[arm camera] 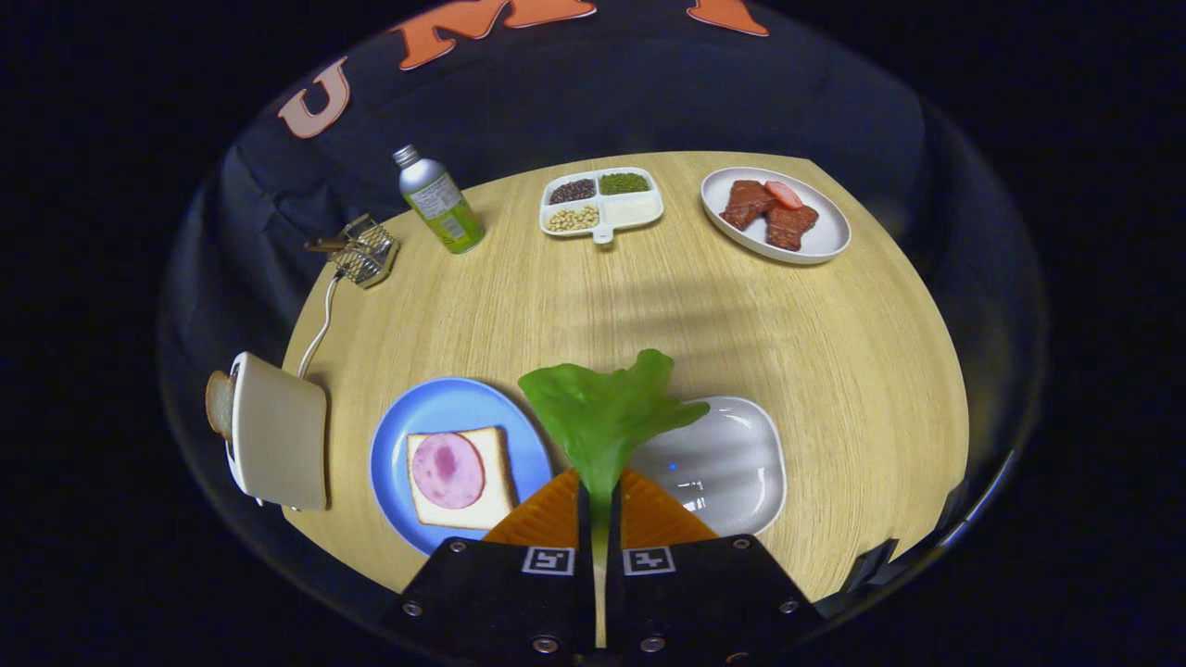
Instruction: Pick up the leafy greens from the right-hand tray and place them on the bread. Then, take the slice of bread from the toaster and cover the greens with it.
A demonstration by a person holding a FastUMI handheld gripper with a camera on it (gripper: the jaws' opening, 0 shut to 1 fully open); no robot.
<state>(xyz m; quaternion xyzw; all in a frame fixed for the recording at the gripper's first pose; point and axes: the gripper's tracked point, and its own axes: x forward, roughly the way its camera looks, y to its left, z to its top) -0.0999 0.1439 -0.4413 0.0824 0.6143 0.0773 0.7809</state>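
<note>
At the far left a toaster stands on the wooden table with a slice of bread poking out of it. Next comes a blue plate holding bread topped with a round of ham. The gripper is closed almost fully, both orange fingers pinching the stem of the leafy greens, which stand up just ahead of them. The leaf seems lifted off the table, though height is hard to judge. To the right lies the white tray.
</note>
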